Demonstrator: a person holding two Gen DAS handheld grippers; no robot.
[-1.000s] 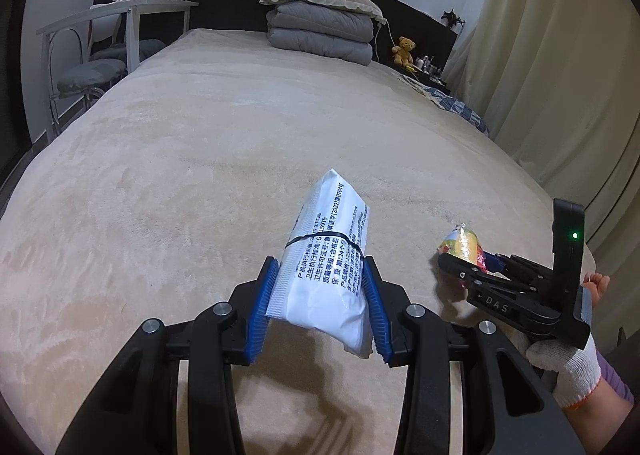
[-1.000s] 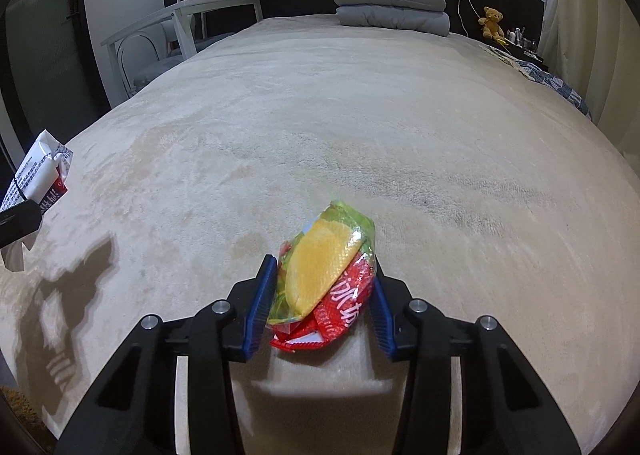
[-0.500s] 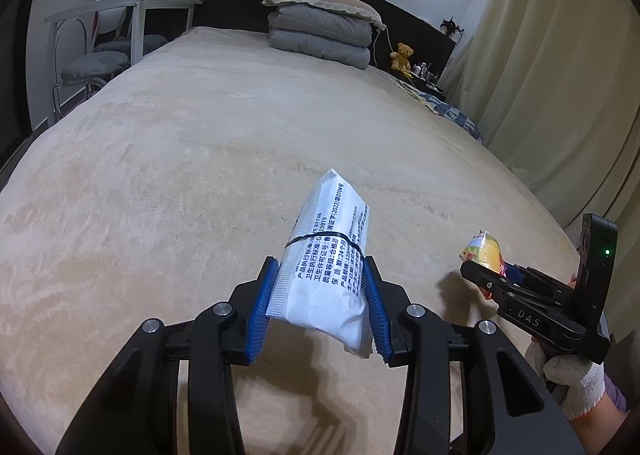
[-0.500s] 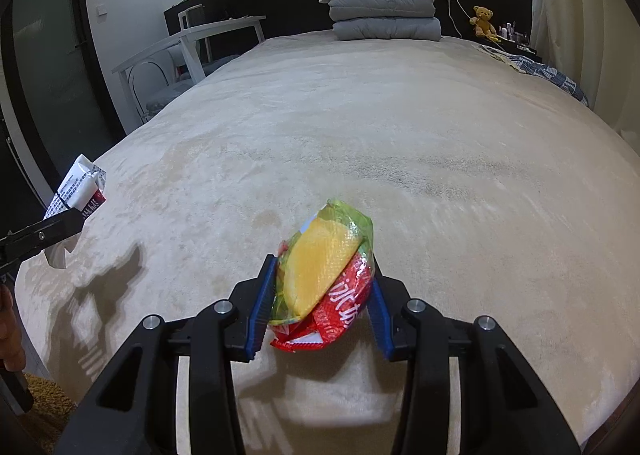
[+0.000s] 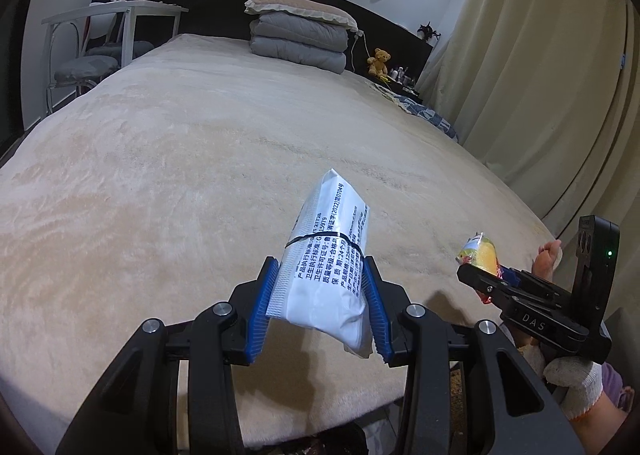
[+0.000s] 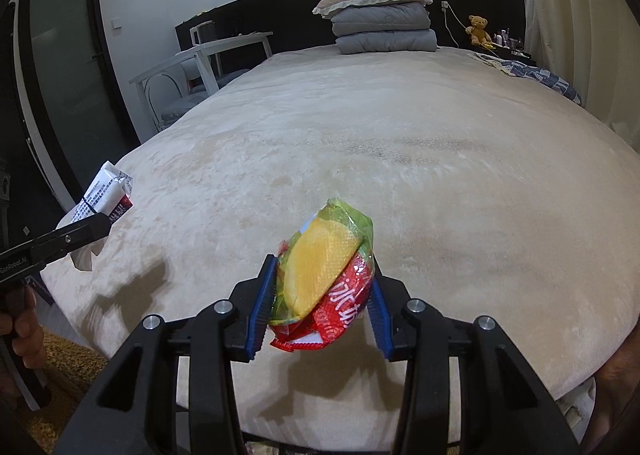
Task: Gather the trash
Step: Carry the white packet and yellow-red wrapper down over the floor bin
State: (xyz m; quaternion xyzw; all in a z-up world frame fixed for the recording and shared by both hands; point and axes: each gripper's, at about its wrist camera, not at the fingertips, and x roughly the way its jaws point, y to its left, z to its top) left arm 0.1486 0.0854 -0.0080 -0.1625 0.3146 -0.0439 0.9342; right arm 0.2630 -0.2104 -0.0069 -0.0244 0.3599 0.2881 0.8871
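Left wrist view: above the bed [image 5: 200, 175], left tongs [image 5: 322, 303] pinch a white packet [image 5: 328, 267], right tongs [image 6: 322, 303] a snack wrapper [image 6: 324, 275]; slick film could slip free.

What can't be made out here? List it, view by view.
- Left wrist view: the lower end of the white packet sits behind the left gripper pads.
- Right wrist view: the snack wrapper print is crumpled; its lower sides are hidden by the right gripper.
- Both views: no trash bin shows; the floor below the bed is cut off.
- Nightstand items beside the teddy bear: too small.
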